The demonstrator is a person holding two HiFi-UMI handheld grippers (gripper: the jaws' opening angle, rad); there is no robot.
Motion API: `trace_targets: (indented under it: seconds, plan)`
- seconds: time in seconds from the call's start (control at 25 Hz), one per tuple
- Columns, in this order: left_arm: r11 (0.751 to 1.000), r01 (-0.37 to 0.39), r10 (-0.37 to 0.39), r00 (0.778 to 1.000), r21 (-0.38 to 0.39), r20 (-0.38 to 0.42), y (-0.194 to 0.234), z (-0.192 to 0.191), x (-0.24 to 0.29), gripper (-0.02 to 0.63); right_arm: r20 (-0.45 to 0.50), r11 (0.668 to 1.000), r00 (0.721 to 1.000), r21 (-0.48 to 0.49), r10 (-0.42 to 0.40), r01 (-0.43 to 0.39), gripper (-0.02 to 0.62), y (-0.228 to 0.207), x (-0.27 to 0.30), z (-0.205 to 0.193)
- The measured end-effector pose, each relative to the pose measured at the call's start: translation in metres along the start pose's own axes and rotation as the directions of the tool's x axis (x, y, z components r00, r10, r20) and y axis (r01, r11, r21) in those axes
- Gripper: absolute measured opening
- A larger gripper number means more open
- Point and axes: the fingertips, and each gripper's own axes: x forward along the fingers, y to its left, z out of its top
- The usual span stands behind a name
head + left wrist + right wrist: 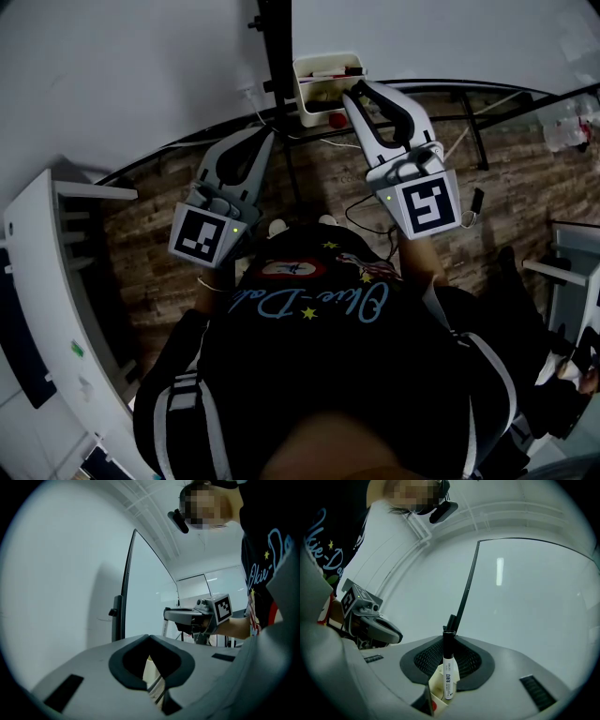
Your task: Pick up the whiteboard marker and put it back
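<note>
The right tongs [354, 92] are clamped on the whiteboard marker [448, 677], which stands upright between them, black cap up. Its lower end is over a cream box [435, 682] mounted by the whiteboard [525, 597]. The left tongs [148, 638] are closed with nothing between them, held off to the side of the box.

We find the head view dim, and the black shirt [319, 375] at the bottom is almost lost in the dark. Both gripper views are brighter, with a strip of glare on the whiteboard [534, 620]. The whiteboard marker [448, 667] looks sharp. The edges bend round and go black.
</note>
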Motion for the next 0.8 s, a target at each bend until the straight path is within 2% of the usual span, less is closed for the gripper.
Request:
trace_targets:
  seconds: [0.8]
  plan:
    - [1.000,-0.017,0.017,1.000,0.002,-0.008,0.0030,-0.0019,-0.0013,0.000,0.011,1.000,1.000,0.008,0.014,-0.014,0.080,0.0001,0.0039,-0.0001]
